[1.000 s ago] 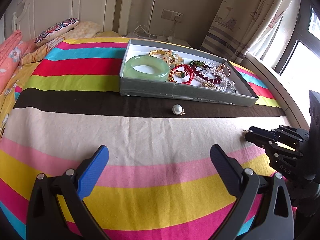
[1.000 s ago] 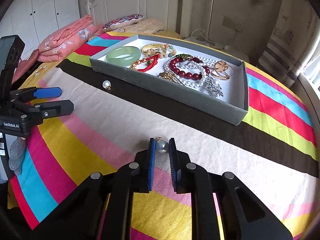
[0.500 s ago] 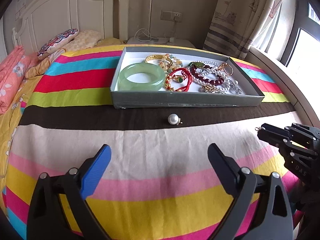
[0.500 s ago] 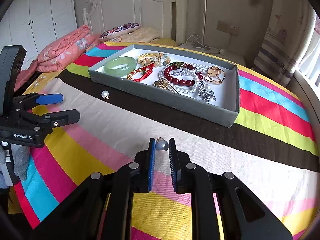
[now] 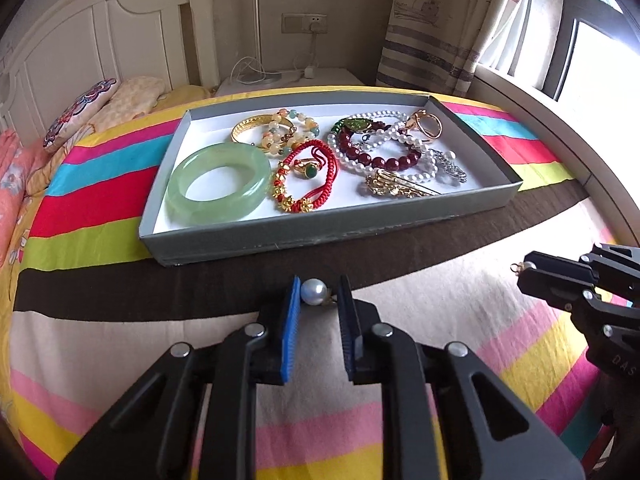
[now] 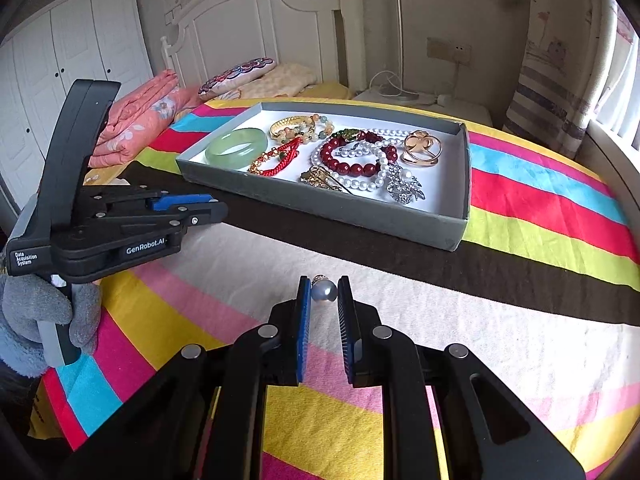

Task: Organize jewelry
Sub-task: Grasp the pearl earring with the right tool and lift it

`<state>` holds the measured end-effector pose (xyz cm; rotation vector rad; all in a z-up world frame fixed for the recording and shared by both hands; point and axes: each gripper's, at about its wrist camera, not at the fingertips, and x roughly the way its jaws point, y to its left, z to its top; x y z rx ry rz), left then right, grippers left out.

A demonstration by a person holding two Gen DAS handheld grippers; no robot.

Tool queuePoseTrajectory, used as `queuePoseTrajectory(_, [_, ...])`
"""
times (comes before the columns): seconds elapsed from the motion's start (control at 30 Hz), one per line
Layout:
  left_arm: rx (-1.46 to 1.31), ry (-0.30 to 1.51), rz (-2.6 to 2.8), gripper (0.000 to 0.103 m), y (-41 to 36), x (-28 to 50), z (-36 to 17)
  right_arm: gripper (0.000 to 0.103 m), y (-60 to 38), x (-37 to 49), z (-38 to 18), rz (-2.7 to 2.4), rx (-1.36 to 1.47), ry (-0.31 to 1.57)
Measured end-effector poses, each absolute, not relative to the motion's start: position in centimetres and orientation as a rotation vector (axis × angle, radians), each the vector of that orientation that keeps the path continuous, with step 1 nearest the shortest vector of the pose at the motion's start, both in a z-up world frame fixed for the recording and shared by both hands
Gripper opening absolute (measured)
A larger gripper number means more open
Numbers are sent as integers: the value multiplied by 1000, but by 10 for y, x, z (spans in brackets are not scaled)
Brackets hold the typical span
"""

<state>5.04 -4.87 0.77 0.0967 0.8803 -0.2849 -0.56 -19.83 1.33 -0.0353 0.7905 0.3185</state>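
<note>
A grey jewelry tray [image 5: 320,236] [image 6: 360,216] lies on the striped bedspread. It holds a green jade bangle [image 5: 219,182] [image 6: 236,148], a red cord bracelet [image 5: 308,180], pearl and dark red bead strands [image 5: 384,152] [image 6: 356,160] and gold pieces. My left gripper [image 5: 319,294] is shut on a white pearl earring [image 5: 314,292] just in front of the tray. My right gripper [image 6: 323,290] is shut on a second pearl earring [image 6: 323,290], held above the bedspread; it shows at the right edge of the left wrist view [image 5: 528,268].
Pillows [image 5: 84,116] and a folded pink quilt [image 6: 140,120] lie by the white headboard [image 6: 280,32]. A nightstand with cables [image 5: 280,76] stands behind the bed. Curtains and a window [image 5: 592,60] are at the right.
My left gripper has moved forward to the pearl earring on the dark stripe and closed from wide open onto it. My right gripper keeps holding its earring.
</note>
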Motion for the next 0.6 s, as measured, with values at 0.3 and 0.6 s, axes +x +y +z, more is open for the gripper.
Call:
queuePoseTrajectory(0.3, [70, 837, -285, 18, -40, 18, 13, 16, -198, -7, 14, 315, -37, 782])
queuePoseTrajectory(0.6, [114, 814, -272, 18, -47, 3, 18, 16, -201, -14, 19, 318, -22, 745])
